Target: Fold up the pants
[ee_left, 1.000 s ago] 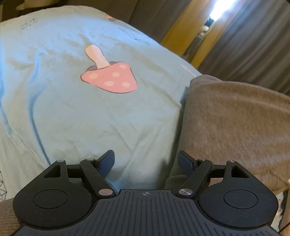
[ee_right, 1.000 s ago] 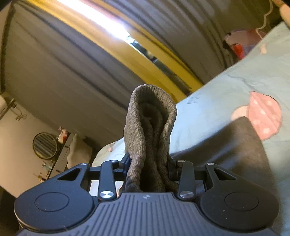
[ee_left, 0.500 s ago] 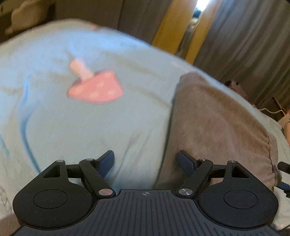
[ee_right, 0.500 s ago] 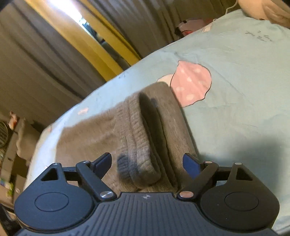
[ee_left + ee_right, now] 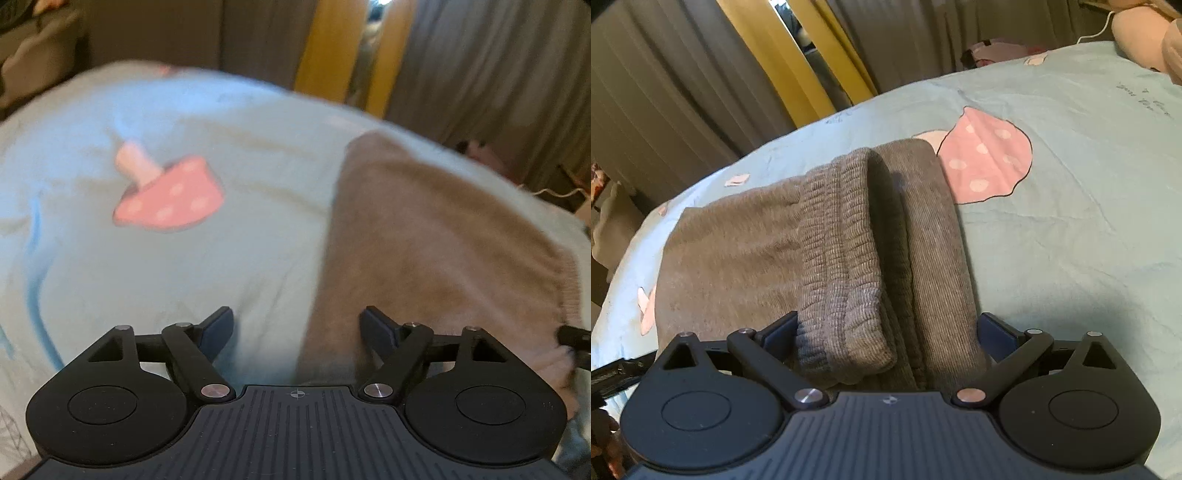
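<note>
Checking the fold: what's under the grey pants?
The pants lie on a light blue bedsheet, covering part of its pink mushroom print. Anything else beneath is hidden.

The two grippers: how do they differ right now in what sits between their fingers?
The right gripper has its fingers spread wide, having just opened, with the folded grey pants and their ribbed waistband lying loose between them. The left gripper is less widely open and straddles only the pants' edge and the pale blue bedsheet. The right view is sharp; the left is blurred. Both are open, gripping nothing.
</note>
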